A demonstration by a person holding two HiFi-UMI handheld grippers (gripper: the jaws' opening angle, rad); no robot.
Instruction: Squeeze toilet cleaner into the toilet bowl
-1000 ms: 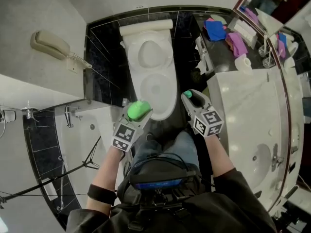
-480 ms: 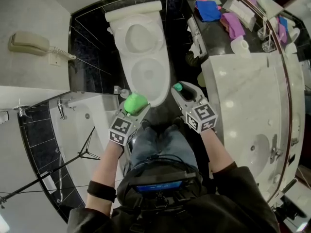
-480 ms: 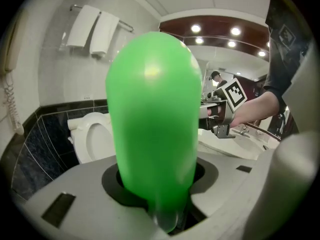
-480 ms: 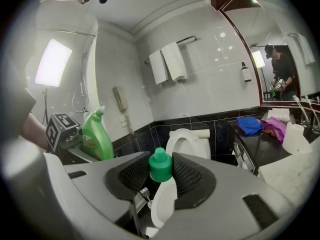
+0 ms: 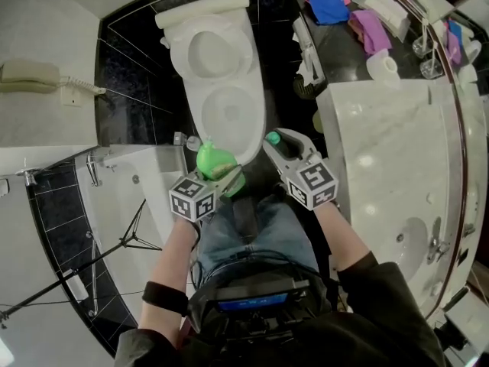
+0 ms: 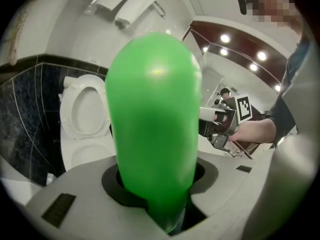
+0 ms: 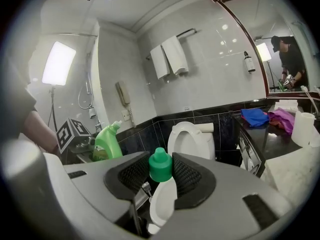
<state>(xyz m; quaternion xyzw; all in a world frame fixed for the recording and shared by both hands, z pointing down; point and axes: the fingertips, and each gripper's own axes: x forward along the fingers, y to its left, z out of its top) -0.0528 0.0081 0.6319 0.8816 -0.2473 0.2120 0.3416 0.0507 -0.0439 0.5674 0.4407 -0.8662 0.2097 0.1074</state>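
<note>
Over the front rim of the toilet (image 5: 218, 90), as the head view gives it, I am seeing the green toilet cleaner bottle (image 5: 216, 161). I cannot tell whether it is hanging above the bowl or just short of it. The toilet lid is standing raised and the bowl is lying open.

Left gripper (image 6: 156, 181): its fingers (image 6: 87, 184) are clamping the bottle's body from both sides, and the green body is filling most of the left gripper view. From the right gripper view the bottle is leaning, with its pale nozzle pointing up and toward the toilet.

Right gripper (image 7: 160, 173): its fingers (image 7: 187, 176) are pinching a small green cap (image 7: 160, 165) between the dark pads. The cap is sitting upright, apart from the bottle. In the head view this gripper is hanging just right of the bowl's front edge, near the left one but not touching it.

On the dark worktop (image 5: 344, 60) right of the toilet, a blue cloth (image 5: 328, 6), a purple cloth (image 5: 374, 33) and a paper roll (image 5: 382, 66) are lying. A wall phone (image 5: 27, 75) is hanging at the left.
</note>
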